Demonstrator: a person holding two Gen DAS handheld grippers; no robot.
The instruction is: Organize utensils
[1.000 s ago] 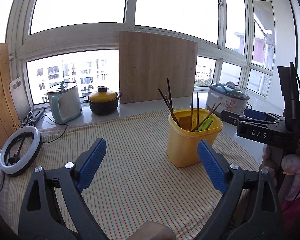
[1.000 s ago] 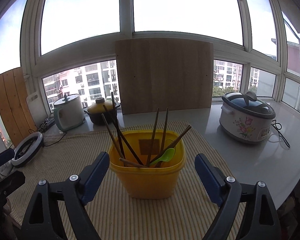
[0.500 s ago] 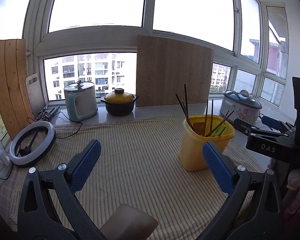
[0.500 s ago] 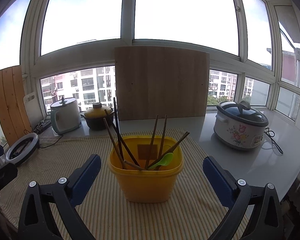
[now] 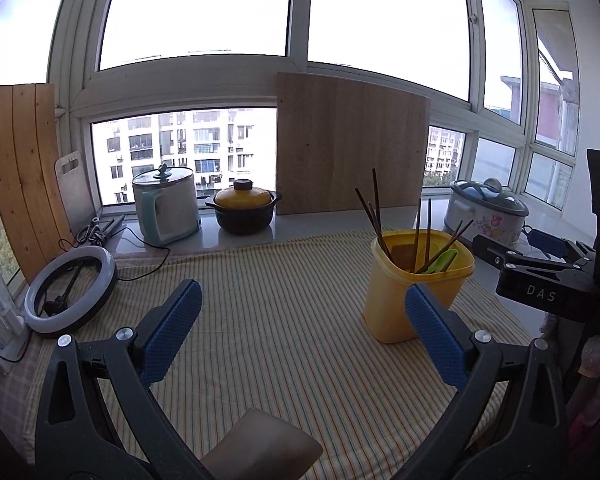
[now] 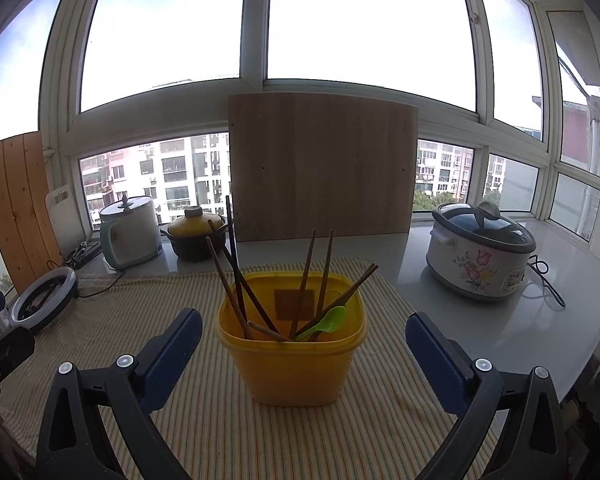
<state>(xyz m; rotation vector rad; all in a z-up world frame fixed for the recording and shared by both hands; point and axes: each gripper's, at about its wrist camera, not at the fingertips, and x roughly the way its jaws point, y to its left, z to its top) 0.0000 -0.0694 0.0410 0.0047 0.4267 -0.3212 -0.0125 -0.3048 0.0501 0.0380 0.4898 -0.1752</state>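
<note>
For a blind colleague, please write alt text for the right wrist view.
A yellow plastic tub holding brown wooden chopsticks and a green plastic spoon stands on a striped cloth, beyond the open, empty right gripper.

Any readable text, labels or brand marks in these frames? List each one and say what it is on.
"DAS": white letters on the black body of the right claw, seen from the left wrist view.
Label on the flowered cooker: print too small to read.
Brown patch inside the yellow bin: no legible text.
Nothing else readable.
</note>
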